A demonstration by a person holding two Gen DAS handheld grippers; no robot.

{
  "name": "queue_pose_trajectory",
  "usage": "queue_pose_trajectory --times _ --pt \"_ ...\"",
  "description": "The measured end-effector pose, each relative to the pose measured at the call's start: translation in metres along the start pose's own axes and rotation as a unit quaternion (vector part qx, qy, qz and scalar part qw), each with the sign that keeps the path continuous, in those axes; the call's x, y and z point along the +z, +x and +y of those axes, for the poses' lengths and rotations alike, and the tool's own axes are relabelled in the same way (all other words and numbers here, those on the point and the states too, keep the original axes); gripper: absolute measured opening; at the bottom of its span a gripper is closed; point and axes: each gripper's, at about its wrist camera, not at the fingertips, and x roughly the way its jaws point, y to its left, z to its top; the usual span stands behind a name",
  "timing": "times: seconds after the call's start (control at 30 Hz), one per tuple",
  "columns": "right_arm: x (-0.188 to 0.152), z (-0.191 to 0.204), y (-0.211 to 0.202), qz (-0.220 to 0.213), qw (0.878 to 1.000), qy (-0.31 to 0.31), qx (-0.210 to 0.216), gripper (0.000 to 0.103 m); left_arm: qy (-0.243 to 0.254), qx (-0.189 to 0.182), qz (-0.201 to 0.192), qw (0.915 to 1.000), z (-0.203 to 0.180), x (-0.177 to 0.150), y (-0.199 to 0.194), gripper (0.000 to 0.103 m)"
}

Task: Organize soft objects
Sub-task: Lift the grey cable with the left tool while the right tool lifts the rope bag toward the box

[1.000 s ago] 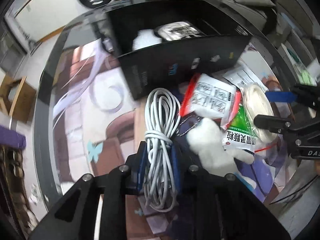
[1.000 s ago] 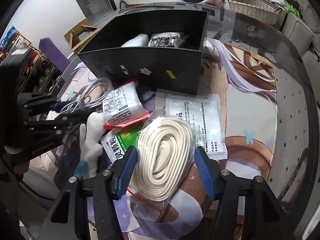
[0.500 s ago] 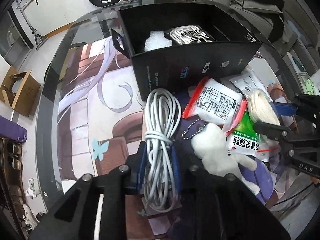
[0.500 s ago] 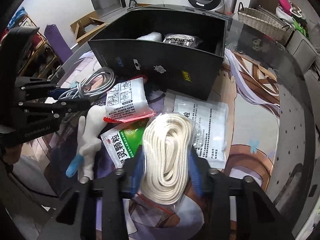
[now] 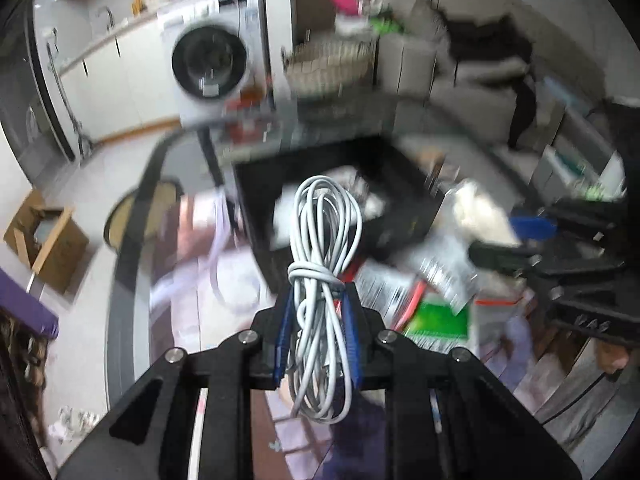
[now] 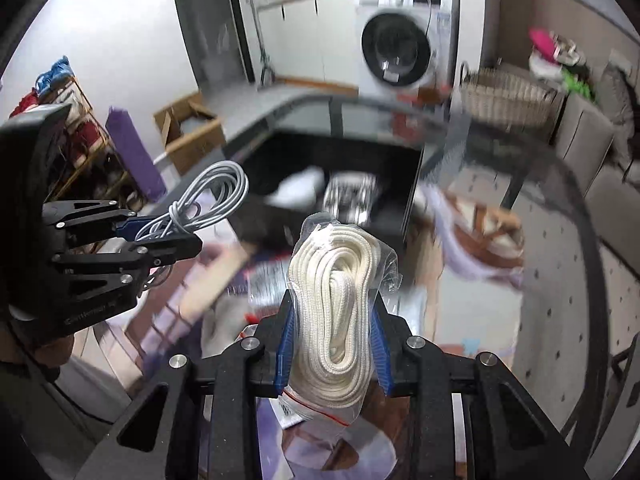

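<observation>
Both bundles have left the table since 1 second ago: then they lay on the printed mat between my jaws, now they hang in the air. My left gripper point(image 5: 318, 334) is pressed tight on the coiled grey-white cable bundle point(image 5: 322, 276), with its blue pads at the knot in the middle and the loops standing up above them. My right gripper point(image 6: 334, 344) is closing its jaws on the cream woven rope coiled inside a clear plastic bag point(image 6: 334, 312); the pads already press the bag from both sides, so the bag is carried, not only surrounded.

Behind the 2 bundles the open black rectangular box point(image 6: 348, 152) is now in front of both cameras and below the held things. Inside it I see a white soft item and a silvery packet, both blurred. Some packets are left on the mat, among them a green and white sachet point(image 5: 440, 320) and a red-edged one, but motion blur hides their details.

I judge that picking up is finished for these 2 things, and next comes carrying them over the box rim and lowering them inside. The rope bag is slippery, so my grip on it may slide.
</observation>
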Motion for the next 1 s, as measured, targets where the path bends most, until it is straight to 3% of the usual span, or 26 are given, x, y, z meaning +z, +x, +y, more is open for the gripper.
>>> queue_pose_trajectory --times 0.2,0.5,0.63,1.0 --pt "0.015 0.011 -0.039 -0.115 0.993 -0.007 0.003 0.033 -0.006 0.002 -0.131 0.9914 0.009 0.011 -0.049 0.021" --pt "0.012 0.026 -0.101 -0.278 0.96 -0.021 -0.013 0.033 0.008 0.015 -0.264 0.9644 0.016 0.003 -0.1 0.021" --pt "0.011 0.03 -0.111 -0.297 0.955 -0.022 -0.016 0.033 0.013 0.011 -0.27 0.9628 0.021 0.005 -0.101 0.021" --pt "0.008 0.026 -0.111 -0.295 0.955 -0.022 -0.013 0.033 -0.002 0.009 -0.266 0.964 0.021 0.008 -0.097 0.021"
